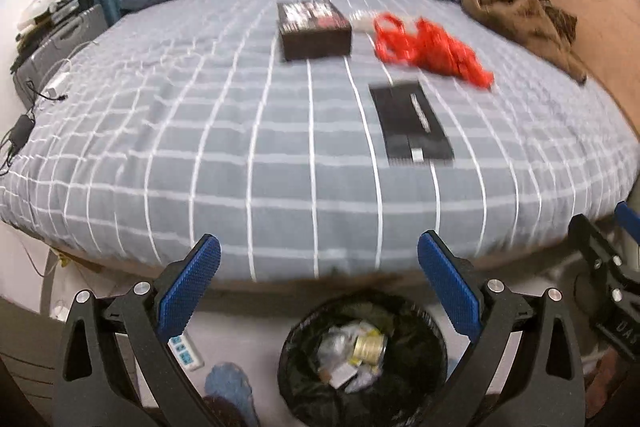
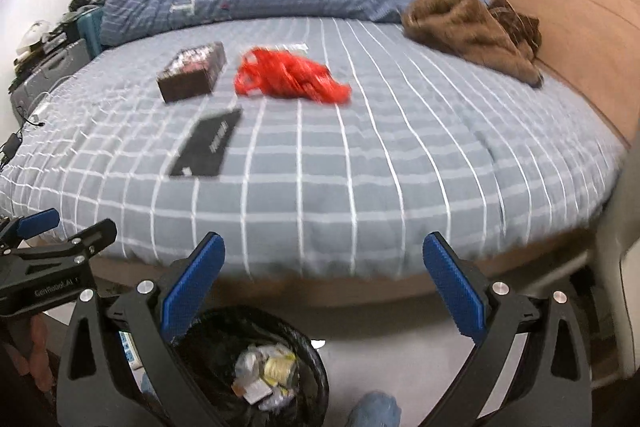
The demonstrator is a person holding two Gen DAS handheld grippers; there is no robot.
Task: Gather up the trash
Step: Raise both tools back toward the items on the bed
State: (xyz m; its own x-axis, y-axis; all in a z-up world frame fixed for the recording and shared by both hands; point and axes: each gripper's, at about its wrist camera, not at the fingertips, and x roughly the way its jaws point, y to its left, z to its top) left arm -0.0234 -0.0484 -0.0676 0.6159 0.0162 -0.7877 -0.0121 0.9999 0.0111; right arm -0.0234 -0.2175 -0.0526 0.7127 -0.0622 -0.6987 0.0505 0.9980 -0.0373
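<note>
Both tools held spread and empty above a lined bin at the foot of a bed.

Left wrist view: the left tool (image 1: 319, 259) has its blue pads wide apart, nothing between them. Below it stands the trash bin (image 1: 362, 359), holding crumpled wrappers. On the bed (image 1: 224, 147) lie a dark box (image 1: 314, 29), a red plastic bag (image 1: 430, 49) just beside it, and a flat black packet (image 1: 412, 123) nearer the edge; a brown garment (image 1: 524, 17) sits far right. Right wrist view: the right tool (image 2: 324, 255) is likewise spread and empty, the bin low left under it, the left tool at the left edge. Nothing blocks the bedtop items.
</note>
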